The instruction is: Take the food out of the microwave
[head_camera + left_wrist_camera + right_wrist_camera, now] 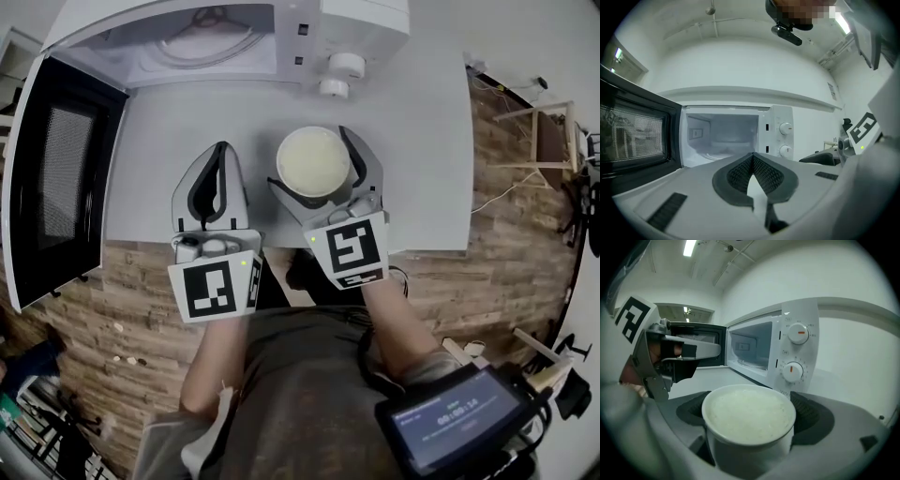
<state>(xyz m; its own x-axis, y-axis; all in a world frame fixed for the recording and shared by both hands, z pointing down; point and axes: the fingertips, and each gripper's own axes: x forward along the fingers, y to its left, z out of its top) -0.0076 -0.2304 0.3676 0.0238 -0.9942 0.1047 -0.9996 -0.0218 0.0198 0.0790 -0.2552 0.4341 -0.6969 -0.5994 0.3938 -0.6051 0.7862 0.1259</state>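
A white bowl of rice [313, 162] sits between the jaws of my right gripper [316, 142], which is shut on it, in front of the microwave [225, 37] over the grey table [427, 150]. The right gripper view shows the bowl [747, 416] filling the gap between both pads, close to the microwave's two knobs [798, 333]. My left gripper [221, 150] lies beside it on the left, shut with nothing in it. In the left gripper view its jaws [752, 157] point at the microwave's empty cavity [722, 136].
The microwave door [56, 178] stands wide open to the left, past the table's edge. The table's front edge runs just under the grippers, with wood floor below. A wooden stool [553, 131] stands at the right. A small screen device [455, 412] hangs at the person's waist.
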